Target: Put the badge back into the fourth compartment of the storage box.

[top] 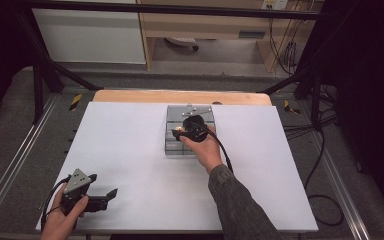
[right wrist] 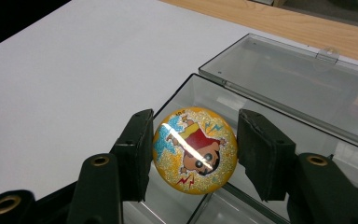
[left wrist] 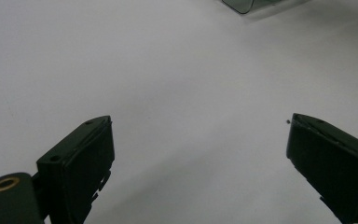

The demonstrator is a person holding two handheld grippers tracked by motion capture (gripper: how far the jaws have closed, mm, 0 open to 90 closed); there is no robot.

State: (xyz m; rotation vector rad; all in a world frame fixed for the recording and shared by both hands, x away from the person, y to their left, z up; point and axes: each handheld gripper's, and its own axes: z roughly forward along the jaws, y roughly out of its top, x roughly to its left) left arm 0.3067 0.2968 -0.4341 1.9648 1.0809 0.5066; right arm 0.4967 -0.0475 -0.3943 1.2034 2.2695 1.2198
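A white table (top: 130,150) with a wooden far edge (top: 180,96) carried one item, an open clear plastic box (top: 172,145) resting near its middle.

The high view looks forward and down from the near side over the whole white rectangular tabletop (top: 130,150). The left gripper view skims close above that bare surface, catching a corner of the clear smoky plastic box (left wrist: 242,4) far off. The right gripper view looks closely into that open box (right wrist: 279,93), mid-table in the high view (top: 172,145).
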